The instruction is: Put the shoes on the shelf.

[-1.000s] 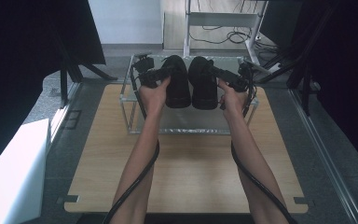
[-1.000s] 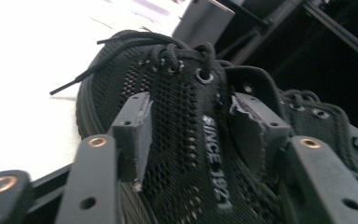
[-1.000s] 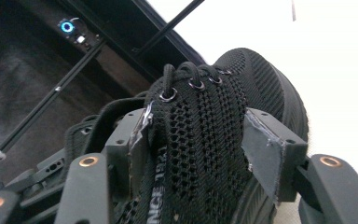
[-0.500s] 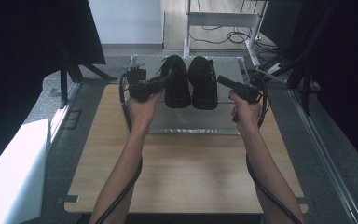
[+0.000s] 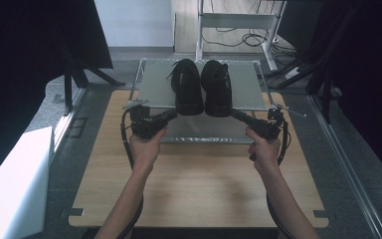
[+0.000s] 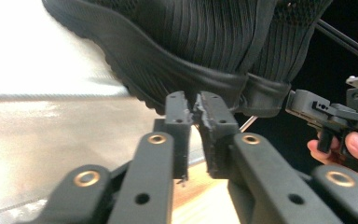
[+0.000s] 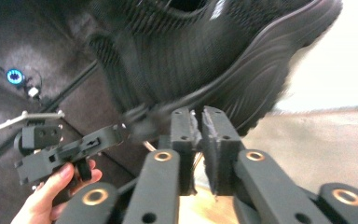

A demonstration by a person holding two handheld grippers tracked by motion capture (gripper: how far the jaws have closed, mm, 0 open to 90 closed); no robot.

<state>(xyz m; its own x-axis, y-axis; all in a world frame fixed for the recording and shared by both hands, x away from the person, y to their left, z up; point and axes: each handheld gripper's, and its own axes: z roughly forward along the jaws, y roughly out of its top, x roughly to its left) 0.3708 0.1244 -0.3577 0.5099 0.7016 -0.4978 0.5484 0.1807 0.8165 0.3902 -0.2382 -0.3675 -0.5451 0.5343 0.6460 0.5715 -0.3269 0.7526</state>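
Two grippers are held low over the wooden table (image 5: pixel 199 184), just short of the raised metal shelf (image 5: pixel 154 89). The left gripper (image 5: pixel 173 114) has its jaws brought together with nothing between them; in the left gripper view the pads (image 6: pixel 179 109) meet just below the heel of the left shoe (image 5: pixel 187 85). The right gripper (image 5: pixel 235 114) is likewise closed and empty – its jaws have just been closing, as have those of the left – and points at the heel of the right shoe (image 5: pixel 216 87).

Both shoes stand side by side on the shelf, touching or nearly so, toes pointing away from the person and heels at the near edge.

Handling properties, as judged:
- Uppers are of ribbed black knit – soft and yielding, expected to collapse under the pads.
- Soles are of moulded rubber with a ridged edge; these are judged stiffer and less slippery.
- Weight is judged light to moderate; nothing fragile is present.

Recommended hold: the heel collar, with one jaw inside the opening and one outside, or the rear rim of the sole. Laces are to be avoided, since a shoe would swing from them.
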